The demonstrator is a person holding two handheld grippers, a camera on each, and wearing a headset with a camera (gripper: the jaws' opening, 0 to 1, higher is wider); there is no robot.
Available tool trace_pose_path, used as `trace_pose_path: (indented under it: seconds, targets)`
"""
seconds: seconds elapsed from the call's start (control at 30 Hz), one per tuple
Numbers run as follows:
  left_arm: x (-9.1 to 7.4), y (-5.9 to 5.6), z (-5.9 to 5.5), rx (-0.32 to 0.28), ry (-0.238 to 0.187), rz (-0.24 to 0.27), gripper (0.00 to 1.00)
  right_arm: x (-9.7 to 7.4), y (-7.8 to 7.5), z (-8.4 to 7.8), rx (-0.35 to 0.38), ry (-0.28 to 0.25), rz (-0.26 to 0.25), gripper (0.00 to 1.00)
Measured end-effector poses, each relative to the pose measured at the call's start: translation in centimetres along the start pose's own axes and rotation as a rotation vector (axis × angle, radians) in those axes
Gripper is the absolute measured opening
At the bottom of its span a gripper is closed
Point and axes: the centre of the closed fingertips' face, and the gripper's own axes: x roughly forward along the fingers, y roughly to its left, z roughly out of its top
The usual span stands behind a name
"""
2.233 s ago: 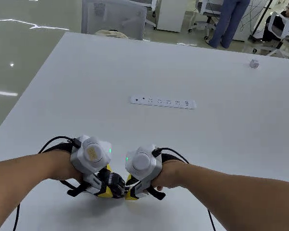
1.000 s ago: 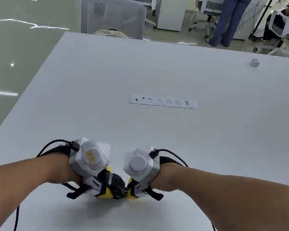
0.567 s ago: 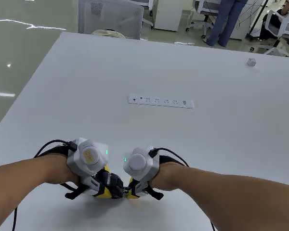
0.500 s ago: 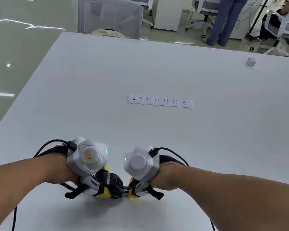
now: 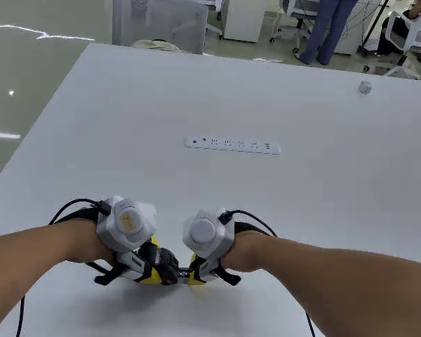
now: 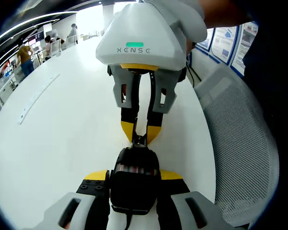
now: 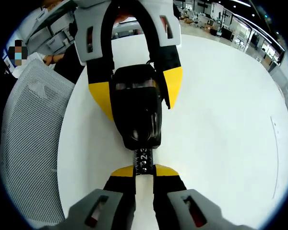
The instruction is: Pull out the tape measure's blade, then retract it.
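Left gripper (image 6: 133, 174), jaws clamped tight across the black case of the tape measure (image 7: 136, 108), near the front edge of the white workbench (image 5: 161, 91). Right gripper (image 7: 144, 171) faces it nose to nose, its yellow-tipped jaws pinched together on the blade (image 7: 143, 162) (a short numbered stub shows outside the case). A white power strip (image 5: 231, 145) lies well apart, mid-table. A mesh chair back (image 6: 240, 143) stands beside the bench.

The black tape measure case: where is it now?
In the head view the black tape measure case is low, left of centre over the white table, clamped in the left tongs; the right tongs pinch its blade.
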Motion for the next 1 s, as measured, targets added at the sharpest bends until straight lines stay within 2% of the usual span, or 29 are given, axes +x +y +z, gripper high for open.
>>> trace_pose_path:
  seconds: [0.3, 0.7, 1.0]
  targets:
    - [0.0, 0.1, 0.0, -0.016, -0.009, -0.002, 0.34, -0.1, -0.1, -0.4, 0.006, 0.009, -0.001, 0.11]
    - [0.1, 0.1, 0.0, 0.004, 0.000, 0.006, 0.34, -0.4, -0.1, -1.0, 0.008, 0.023, -0.005, 0.11]
    - [0.0, 0.1, 0.1, -0.004, -0.008, 0.013, 0.34, -0.8, -0.2, -1.5, 0.021, 0.015, -0.006, 0.11]
